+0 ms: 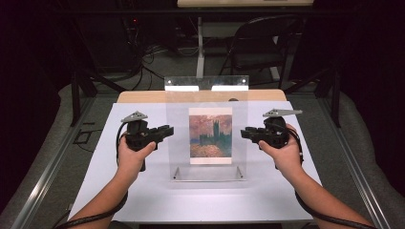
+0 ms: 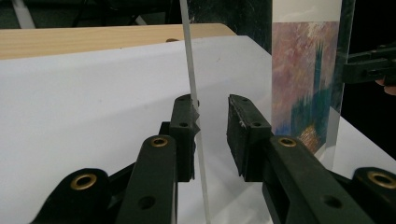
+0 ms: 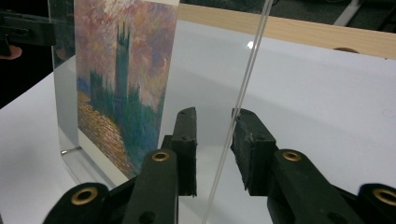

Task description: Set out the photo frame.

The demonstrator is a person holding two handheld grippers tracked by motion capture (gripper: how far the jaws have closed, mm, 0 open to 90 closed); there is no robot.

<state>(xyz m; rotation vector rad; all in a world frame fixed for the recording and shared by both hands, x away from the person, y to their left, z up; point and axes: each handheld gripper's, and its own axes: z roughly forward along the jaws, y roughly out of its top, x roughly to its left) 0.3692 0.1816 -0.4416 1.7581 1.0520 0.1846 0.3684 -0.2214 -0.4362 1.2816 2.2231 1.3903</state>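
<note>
Forearms enter low; left hand-held gripper [image 1: 168,130] and right hand-held gripper [image 1: 244,132] each straddle a side edge of the upright clear picture stand [image 1: 208,95] on the table [image 1: 143,200], jaws apart, unclamped; step: bracketing; next: pinch both edges evenly, then lift.

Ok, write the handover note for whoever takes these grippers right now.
Left gripper: open, jaws on either side of the clear panel's left edge, not yet clamped.
Right gripper: open, jaws on either side of the panel's right edge, also unclamped.
Things: the panel stands upright on the white sheet, with the painting print upright at its middle.
Done: both grippers are lined up on the edges.
Left: probably close both on the edges, then lift evenly.
</note>
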